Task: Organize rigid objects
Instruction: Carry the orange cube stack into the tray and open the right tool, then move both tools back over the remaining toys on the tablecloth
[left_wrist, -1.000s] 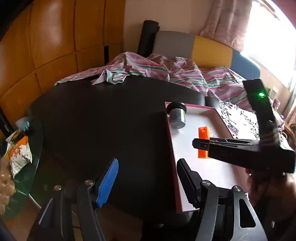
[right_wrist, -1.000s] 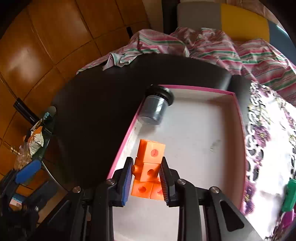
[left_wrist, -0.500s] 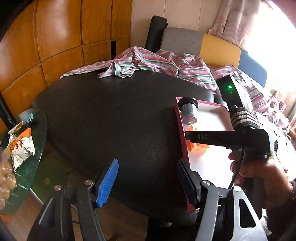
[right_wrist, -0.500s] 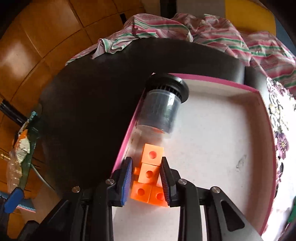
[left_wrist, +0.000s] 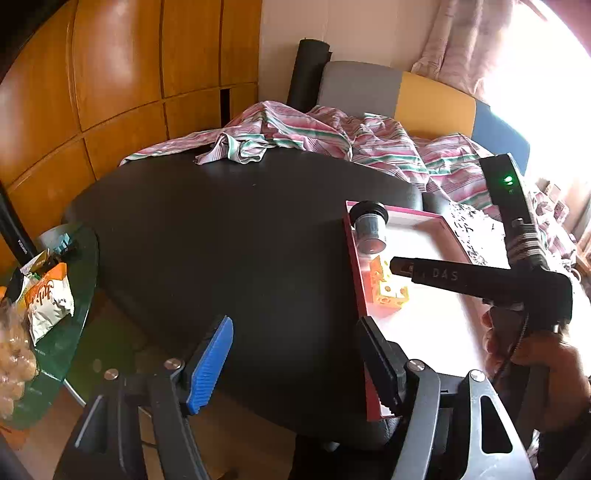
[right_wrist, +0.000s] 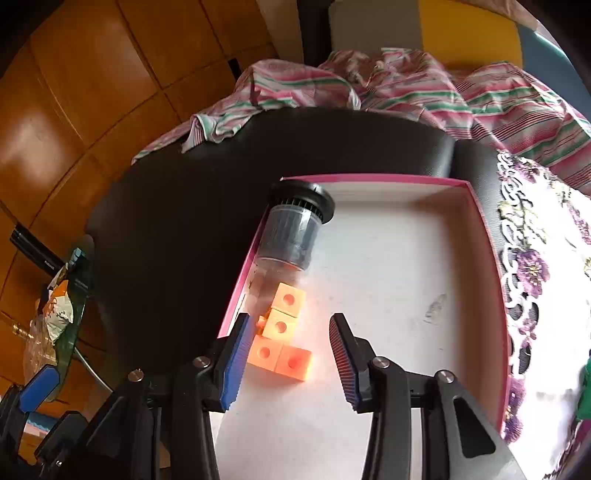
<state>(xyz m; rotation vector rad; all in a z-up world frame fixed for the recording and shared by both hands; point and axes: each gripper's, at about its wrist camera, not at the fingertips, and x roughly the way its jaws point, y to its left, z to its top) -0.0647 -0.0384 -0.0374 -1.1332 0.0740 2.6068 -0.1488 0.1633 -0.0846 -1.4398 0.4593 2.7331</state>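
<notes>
We see a shallow white cardboard tray with a pink rim on the black round table. Inside it, near the left wall, lies a clear plastic jar with a black ribbed lid on its side, and just below it a cluster of orange plastic cubes with round holes. Our right gripper hangs over the cubes, jaws spread apart, gripping nothing. Our left gripper is also spread wide and empty, above the table edge. Only the left view shows the hand holding the right tool; only the right view shows the purple-flowered white cloth clearly.
</notes>
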